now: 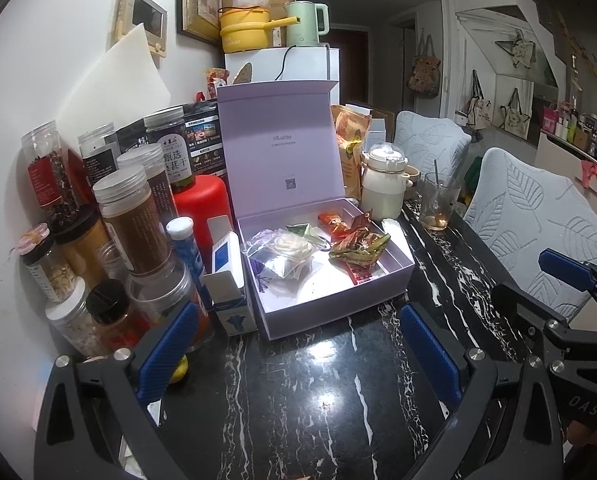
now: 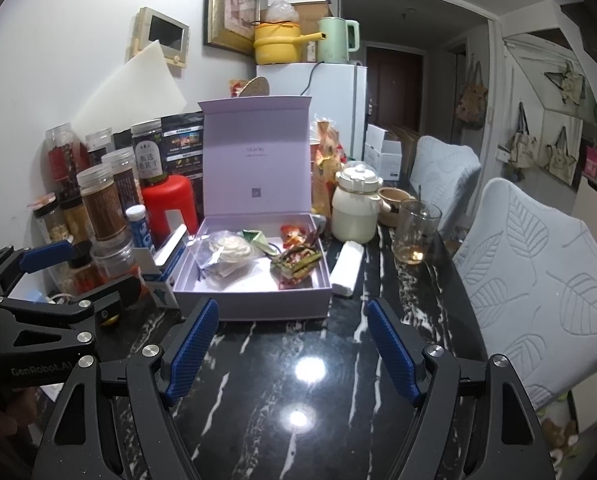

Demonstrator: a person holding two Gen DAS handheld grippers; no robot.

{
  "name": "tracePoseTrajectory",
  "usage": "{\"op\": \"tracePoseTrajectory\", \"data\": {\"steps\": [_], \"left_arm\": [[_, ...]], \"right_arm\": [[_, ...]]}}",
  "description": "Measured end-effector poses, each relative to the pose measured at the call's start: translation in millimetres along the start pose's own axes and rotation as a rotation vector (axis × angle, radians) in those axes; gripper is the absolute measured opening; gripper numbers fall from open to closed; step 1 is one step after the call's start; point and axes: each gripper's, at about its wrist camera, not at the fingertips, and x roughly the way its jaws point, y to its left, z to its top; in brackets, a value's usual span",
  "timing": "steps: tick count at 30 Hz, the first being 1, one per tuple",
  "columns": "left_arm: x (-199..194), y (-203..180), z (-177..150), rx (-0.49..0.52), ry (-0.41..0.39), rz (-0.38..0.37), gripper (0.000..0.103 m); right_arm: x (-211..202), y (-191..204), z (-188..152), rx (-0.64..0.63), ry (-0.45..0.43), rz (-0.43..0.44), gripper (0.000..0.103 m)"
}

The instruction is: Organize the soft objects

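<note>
Marble table [image 2: 306, 400] edge hidden behind jars [image 1: 130, 216], box [image 1: 330, 300].

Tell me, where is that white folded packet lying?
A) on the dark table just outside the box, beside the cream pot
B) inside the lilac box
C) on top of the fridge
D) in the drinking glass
A: the white folded packet lies on the marble table, outside the lilac box, near the cream pot.

left hand-held gripper [image 1: 298, 344]: jaws apart | right hand-held gripper [image 2: 294, 346]: apparently likewise, empty
</note>
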Motion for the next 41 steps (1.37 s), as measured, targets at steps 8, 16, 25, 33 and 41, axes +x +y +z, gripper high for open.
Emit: {"op": "tracePoseTrajectory", "data": {"steps": [8, 16, 25, 33, 41], "left_arm": [[6.3, 4.4, -0.2, -0.006, 0.014, 0.005, 0.102], [13.5, 7.0, -2.2, -0.013, 0.036, 0.002, 0.102], [21.9, 13.3, -2.9, -0.034, 0.061, -0.015, 0.102], [31.4, 13.6, -4.9, -0.035, 0.086, -0.037, 0.102], [43.6, 16.5, -7.6, -0.054, 0.122, -0.053, 0.102]], "right_arm": [[3.0, -0.3, 0.0, -0.008, 0.003, 0.000, 0.078], [6.0, 1.7, 1.9, -0.015, 0.013, -0.012, 0.078], [9.7, 3.5, 0.1, -0.018, 0.028, -0.007, 0.078], [16.2, 1.5, 0.6, -0.013, 0.044, -0.014, 0.078], [22.7, -1.7, 1.0, 0.009, 0.058, -0.004, 0.078]]}}
